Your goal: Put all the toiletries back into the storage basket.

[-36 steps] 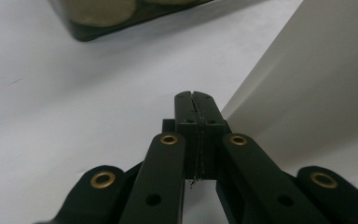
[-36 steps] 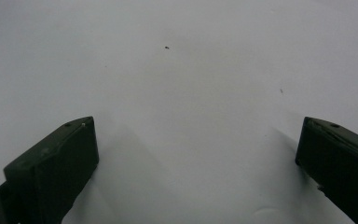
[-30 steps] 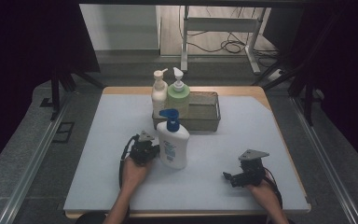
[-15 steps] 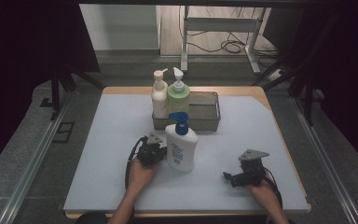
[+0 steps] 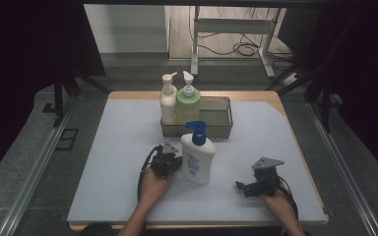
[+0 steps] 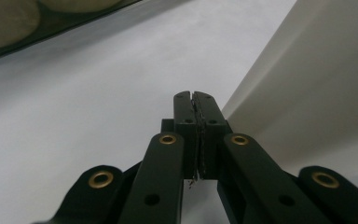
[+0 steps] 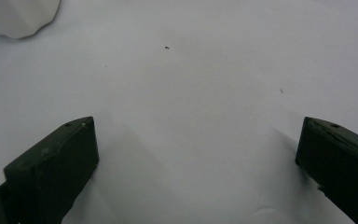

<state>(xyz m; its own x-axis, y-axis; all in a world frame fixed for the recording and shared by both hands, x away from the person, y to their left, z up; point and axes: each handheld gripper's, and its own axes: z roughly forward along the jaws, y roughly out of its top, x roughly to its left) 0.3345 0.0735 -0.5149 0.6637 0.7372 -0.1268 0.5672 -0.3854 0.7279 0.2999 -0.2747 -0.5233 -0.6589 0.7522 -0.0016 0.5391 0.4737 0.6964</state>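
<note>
white bottle (image 5: 197, 160) with blue pump beside the black left gripper (image 5: 173, 162); cream bottle (image 5: 168, 101) and green bottle (image 5: 188, 103) beyond, on pale grey mat (image 5: 118, 142).

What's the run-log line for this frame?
left gripper: shut, beside white blue-pump bottle | right gripper: open, empty | bottle: upright, before grey wire basket

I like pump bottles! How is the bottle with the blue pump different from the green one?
The blue-pump bottle is white with a blue top; the green bottle has a white pump. The blue-pump bottle stands on the table beside the left gripper; the green bottle stands in the basket. Both stand upright.
</note>
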